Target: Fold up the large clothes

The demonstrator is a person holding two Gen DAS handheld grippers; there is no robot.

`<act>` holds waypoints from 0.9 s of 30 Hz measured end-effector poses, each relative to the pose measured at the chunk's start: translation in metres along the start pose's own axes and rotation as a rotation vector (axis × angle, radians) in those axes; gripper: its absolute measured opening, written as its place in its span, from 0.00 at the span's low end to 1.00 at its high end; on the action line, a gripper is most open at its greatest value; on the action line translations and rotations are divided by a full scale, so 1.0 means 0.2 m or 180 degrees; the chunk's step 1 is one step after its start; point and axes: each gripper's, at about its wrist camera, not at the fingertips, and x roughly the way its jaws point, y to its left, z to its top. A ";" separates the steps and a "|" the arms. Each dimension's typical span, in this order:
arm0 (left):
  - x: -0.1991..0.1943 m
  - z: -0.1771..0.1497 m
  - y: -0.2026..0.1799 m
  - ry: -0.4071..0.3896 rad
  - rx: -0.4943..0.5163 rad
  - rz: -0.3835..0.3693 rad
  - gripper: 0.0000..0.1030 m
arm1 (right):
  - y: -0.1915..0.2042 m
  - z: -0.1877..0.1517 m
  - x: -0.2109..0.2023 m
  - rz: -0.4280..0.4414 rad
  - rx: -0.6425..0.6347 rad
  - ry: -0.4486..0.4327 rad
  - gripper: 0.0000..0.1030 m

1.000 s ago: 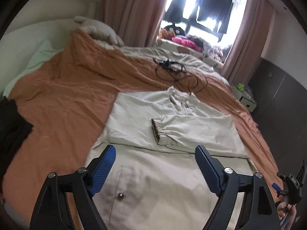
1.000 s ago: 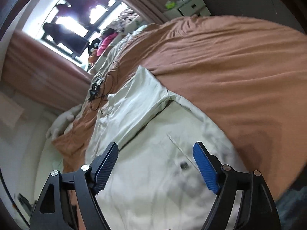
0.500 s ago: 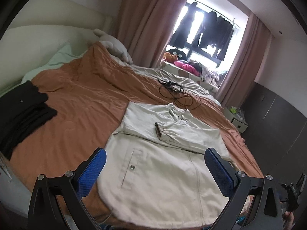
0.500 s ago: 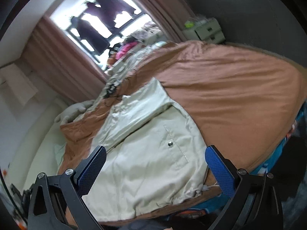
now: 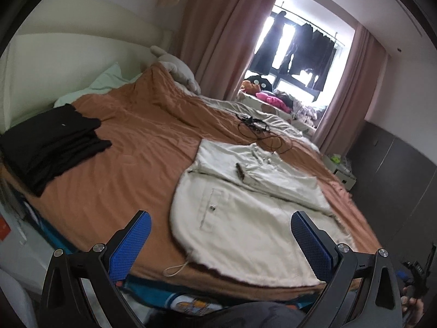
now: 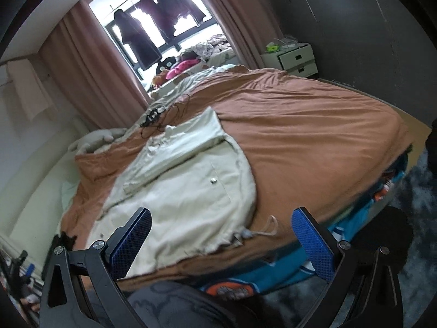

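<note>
- While both pairs of tongs stand spread wide with nothing between their blue, cross-hatched pads, the left tongs (image 5: 220,242) and the right tongs (image 6: 221,239) hang off the near edge of the bed, clear of any cloth.
- The cream jacket (image 5: 245,218) lies flat on the bed beyond the tongs, its hem nearest them; in the left view it sits between the two fingers and further in, untouched (the right view shows the same, with the hem just past the pads (image 6: 131,242)).
- Its fabric looks soft and matte, with a gathered, slightly frayed hem, a pocket with a metal snap (image 5: 212,207), and a pale drawstring loop (image 5: 174,269) trailing off the hem corner.
- One sleeve is folded across the chest, its elastic cuff (image 5: 240,171) dark-lined and puckered.
- The orange bedspread (image 5: 123,164) beneath is thin and finely creased.
- A stack of folded black clothes (image 5: 52,142) rests well apart at the left edge of the bed.
- A black cable (image 5: 259,128) tangles beyond the jacket's collar.
</note>
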 end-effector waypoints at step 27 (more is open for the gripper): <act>0.79 -0.31 0.43 0.1147 -0.0631 0.0005 0.53 | -0.21 -0.13 0.61 0.0436 0.0490 0.0830 0.66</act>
